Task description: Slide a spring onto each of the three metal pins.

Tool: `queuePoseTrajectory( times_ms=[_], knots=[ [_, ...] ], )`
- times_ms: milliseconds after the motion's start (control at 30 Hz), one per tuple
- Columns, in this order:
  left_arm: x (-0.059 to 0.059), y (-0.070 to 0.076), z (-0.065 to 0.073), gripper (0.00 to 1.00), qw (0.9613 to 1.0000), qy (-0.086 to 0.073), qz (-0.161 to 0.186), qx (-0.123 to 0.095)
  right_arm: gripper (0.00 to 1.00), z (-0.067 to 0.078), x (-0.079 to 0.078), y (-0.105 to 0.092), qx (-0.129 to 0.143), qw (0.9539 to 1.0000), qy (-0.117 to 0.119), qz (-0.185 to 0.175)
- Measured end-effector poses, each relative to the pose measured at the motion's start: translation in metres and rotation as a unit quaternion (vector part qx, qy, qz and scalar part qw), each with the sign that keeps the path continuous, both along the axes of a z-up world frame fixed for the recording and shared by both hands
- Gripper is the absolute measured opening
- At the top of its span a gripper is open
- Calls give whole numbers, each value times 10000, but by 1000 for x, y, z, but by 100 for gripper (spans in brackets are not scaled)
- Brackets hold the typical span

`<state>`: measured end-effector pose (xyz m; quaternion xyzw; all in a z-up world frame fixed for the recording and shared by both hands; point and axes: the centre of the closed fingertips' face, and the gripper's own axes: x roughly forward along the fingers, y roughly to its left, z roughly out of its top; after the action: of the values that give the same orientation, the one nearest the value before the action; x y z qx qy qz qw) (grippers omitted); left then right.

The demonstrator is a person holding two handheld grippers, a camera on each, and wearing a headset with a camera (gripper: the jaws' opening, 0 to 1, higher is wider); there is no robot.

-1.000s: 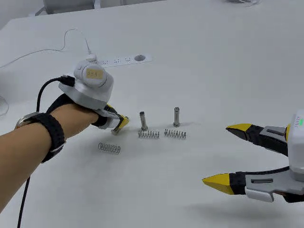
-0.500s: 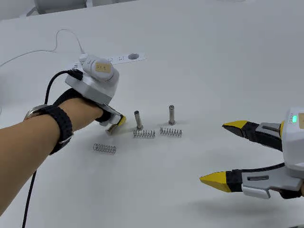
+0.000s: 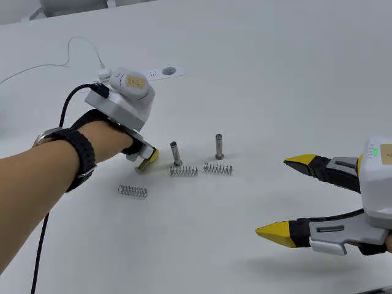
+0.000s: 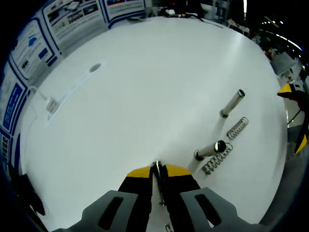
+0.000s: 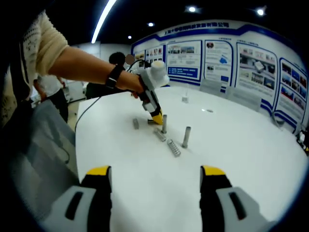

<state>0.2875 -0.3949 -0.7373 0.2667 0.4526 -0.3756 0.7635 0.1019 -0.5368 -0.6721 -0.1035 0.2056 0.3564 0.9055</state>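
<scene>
Left tongs (image 3: 146,160) closed on a thin metal pin (image 4: 157,168) at the table (image 3: 257,79); right tongs (image 3: 275,196) wide open, holding nothing; three springs (image 3: 133,191) lie beside two upright pins (image 3: 176,153)

It looks like an office meeting room: a big white table (image 3: 275,92), blue-and-white wall posters (image 5: 219,50), and a long bright ceiling light (image 5: 107,13).

Three springs (image 3: 133,191) (image 3: 183,171) (image 3: 218,168), two standing pins (image 3: 176,153) (image 3: 218,146), one pin (image 4: 157,168) in left tongs (image 3: 147,158)
</scene>
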Motion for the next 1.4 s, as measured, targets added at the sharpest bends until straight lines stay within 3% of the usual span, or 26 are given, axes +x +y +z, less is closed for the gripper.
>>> queuePoseTrajectory(
  times_ms=[533, 933, 1400],
  knots=[
    [-1, 0, -1, 8, 9992, -31, 104, 394, 76, -1, 0, 1, 3, 10000, 14, 34],
    [-1, 3, 0, 7, 9992, -111, 288, 238, 75, -1, 0, 3, -7, 10000, 25, 66],
    [-7, 10, 24, 7, 9984, -242, 463, -198, 75, -1, -2, 6, -84, 9999, 51, 138]
  ],
)
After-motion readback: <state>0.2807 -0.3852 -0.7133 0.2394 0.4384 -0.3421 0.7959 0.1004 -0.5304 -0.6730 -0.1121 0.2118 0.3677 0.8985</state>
